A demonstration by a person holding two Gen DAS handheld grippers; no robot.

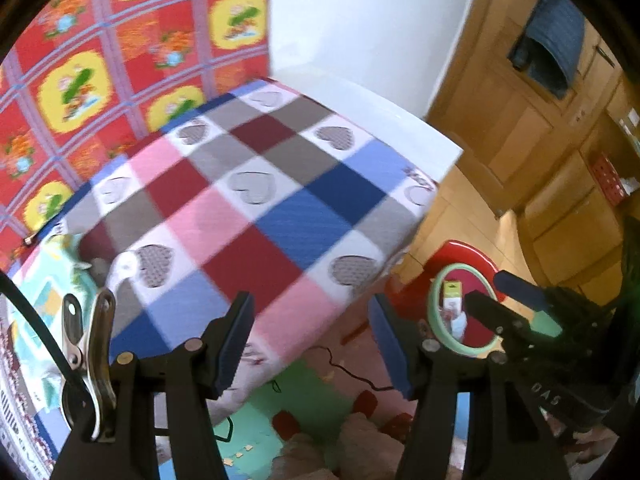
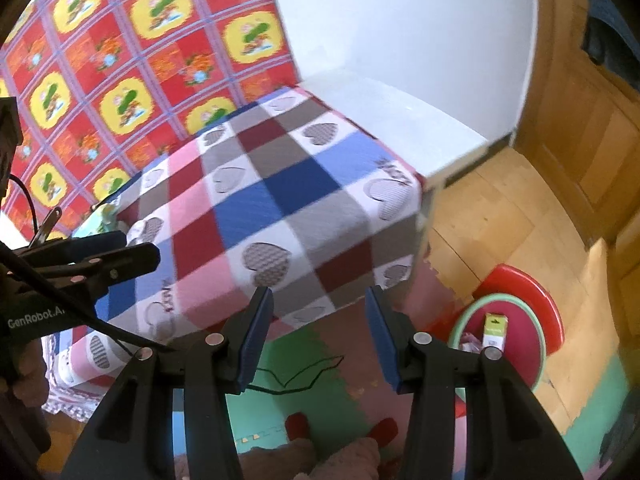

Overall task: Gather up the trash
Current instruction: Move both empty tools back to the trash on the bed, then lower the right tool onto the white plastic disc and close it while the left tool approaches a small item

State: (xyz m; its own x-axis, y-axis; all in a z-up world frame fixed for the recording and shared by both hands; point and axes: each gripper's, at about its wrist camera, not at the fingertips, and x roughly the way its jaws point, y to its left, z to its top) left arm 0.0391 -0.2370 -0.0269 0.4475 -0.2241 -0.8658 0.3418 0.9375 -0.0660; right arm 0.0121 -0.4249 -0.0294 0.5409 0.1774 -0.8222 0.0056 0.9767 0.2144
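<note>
I held both tools over the bed (image 1: 248,200) with its checked heart blanket, and both were released: my left gripper (image 1: 312,344) had its blue pads spread wide with nothing between them, and my right gripper (image 2: 320,340) stood the same, parted and empty. The trash bin (image 2: 538,316), a red pail with a pale green rim, sat on the floor off the bed's foot corner, down and to the right of both tools. Inside it a small carton (image 2: 495,330) stood on end beside some crumpled wrapper, so part of the job looked done. The blanket ahead of me showed no litter that I could make out through the blur. At the bed's left edge, though, lay a pale crumpled piece (image 1: 126,266) next to some printed paper, and I judged that to be the next thing to gather, though I could not tell just what it was. It lay forward and to the left of my left gripper, which was clearly the nearer one; my right gripper sat closer to the bin, well apart from that scrap
</note>
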